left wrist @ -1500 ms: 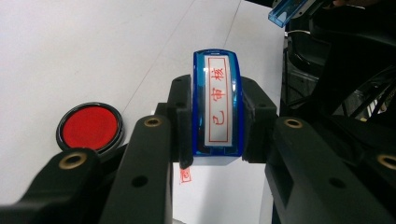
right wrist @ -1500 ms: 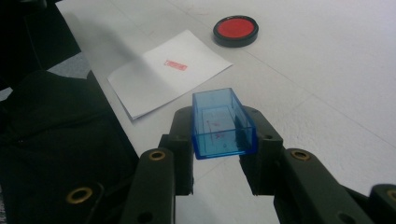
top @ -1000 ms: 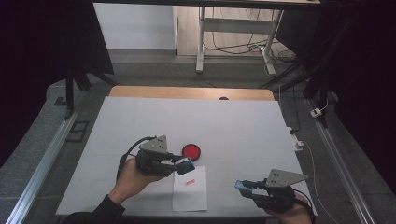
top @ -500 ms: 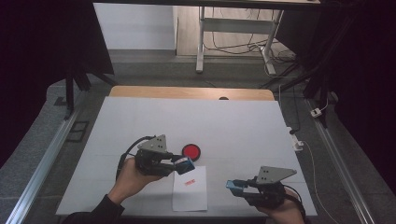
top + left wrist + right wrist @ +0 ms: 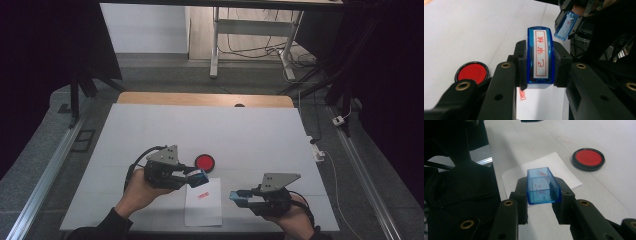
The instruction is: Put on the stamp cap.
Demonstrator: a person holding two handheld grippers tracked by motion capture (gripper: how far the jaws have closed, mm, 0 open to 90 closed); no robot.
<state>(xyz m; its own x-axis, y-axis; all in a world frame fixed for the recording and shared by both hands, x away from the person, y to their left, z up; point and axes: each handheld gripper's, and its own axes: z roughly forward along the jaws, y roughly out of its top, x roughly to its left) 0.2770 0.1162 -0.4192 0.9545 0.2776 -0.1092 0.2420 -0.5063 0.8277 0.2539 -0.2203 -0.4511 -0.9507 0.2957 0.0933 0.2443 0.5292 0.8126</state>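
Blue rectangular stamp (image 5: 540, 56) clamped in left gripper (image 5: 540, 65) above white paper sheet (image 5: 203, 202) | right gripper (image 5: 541, 188) clamped on clear blue plastic stamp cap (image 5: 542, 186)

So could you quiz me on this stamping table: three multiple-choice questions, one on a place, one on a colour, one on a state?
1. Where does the ink pad lie?
A. on the paper
B. on the table beyond the paper
C. in a gripper

2. What colour is the mark on the paper?
A. red
B. green
C. black

3. What does the right gripper hold?
A. nothing
B. the ink pad
C. a clear blue cap

Key: 1 B, the pad sits off the sheet's far edge; 2 A, the print shows red; 3 C, its fingers clamp the cap, while the left gripper grips the stamp.
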